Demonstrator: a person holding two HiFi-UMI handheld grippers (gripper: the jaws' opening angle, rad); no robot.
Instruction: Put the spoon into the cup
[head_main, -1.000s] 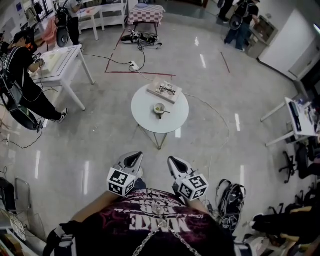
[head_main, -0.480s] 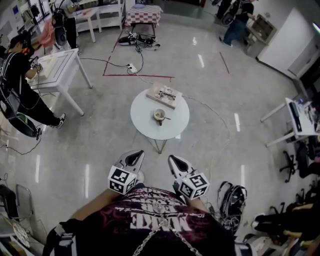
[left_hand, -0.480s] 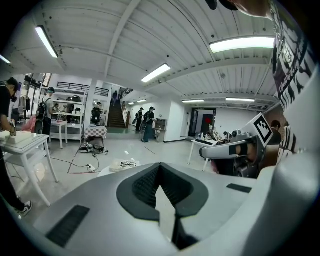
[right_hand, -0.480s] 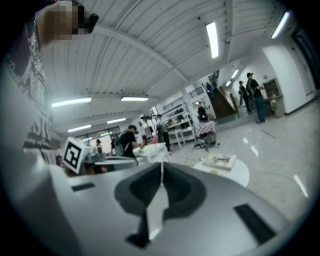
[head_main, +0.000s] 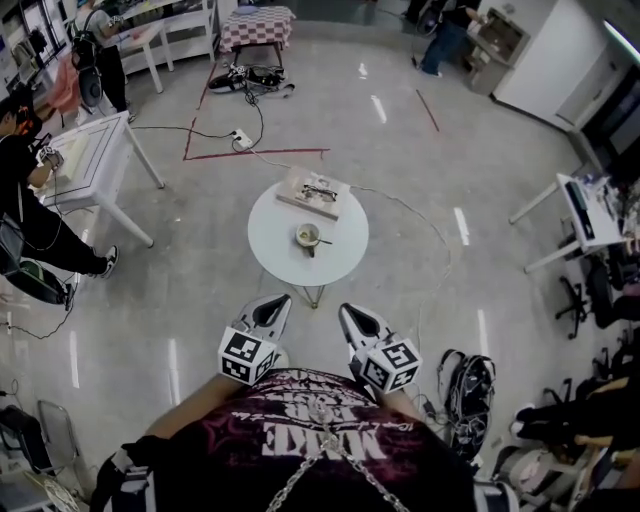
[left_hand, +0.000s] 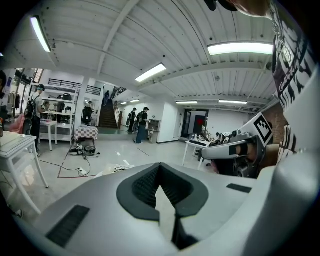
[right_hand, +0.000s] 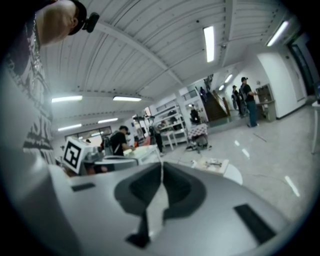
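The round white surface stands on the shiny floor straight ahead of the person, and everything here is placed from it. The cup sits near the middle of that surface, upright, with something pale inside it. A thin dark piece pokes out at its right rim, but it is too small to tell whether that is the spoon. At the far edge of the surface lies a flat pale board with a few small dark things on it, well apart from the cup. Both tools hang short of the surface on its near side, side by side over the floor and touching nothing on it. The left tool points toward the surface's near-left edge, and the left gripper view shows its jaws closed tip to tip with nothing between them. The right tool points toward the near-right edge; in its own view the jaws are likewise pressed together and empty, with the surface and board visible beyond them. A dark backpack lies on the floor to the near right of the surface.
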